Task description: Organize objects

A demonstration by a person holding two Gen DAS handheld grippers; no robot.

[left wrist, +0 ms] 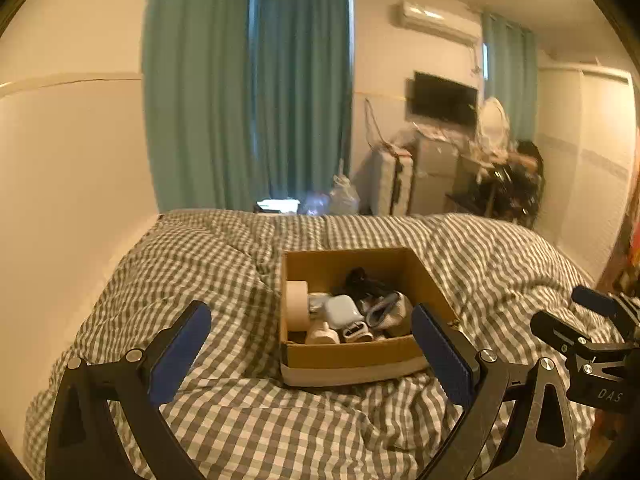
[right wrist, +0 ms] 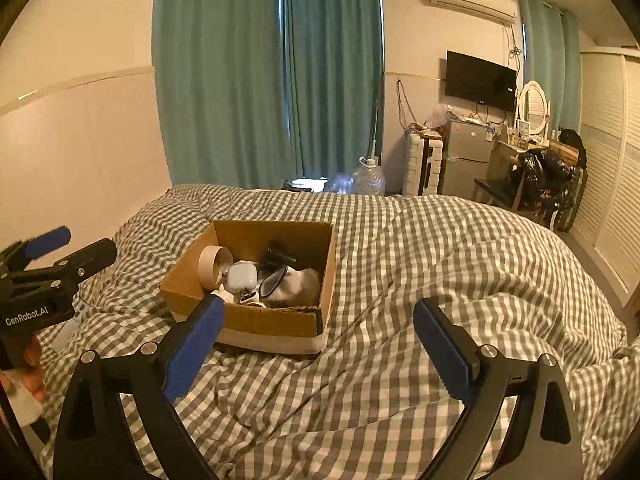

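An open cardboard box (left wrist: 352, 354) sits on the checked bed cover; it also shows in the right wrist view (right wrist: 264, 322). Inside lie a roll of beige tape (left wrist: 297, 302), a pale blue case (left wrist: 342, 310), a black item (left wrist: 366, 280), a grey-white cloth piece (left wrist: 394, 310) and small white items. My left gripper (left wrist: 310, 354) is open and empty, its blue pads flanking the box's near side. My right gripper (right wrist: 320, 344) is open and empty, above the cover to the box's right. Each gripper shows at the edge of the other's view.
The checked cover (right wrist: 420, 272) is rumpled, with folds to the right. A wall runs along the bed's left side. Beyond the bed stand teal curtains (right wrist: 248, 80), a water jug (right wrist: 368, 178), a suitcase, a small fridge (right wrist: 468, 156) and a cluttered chair.
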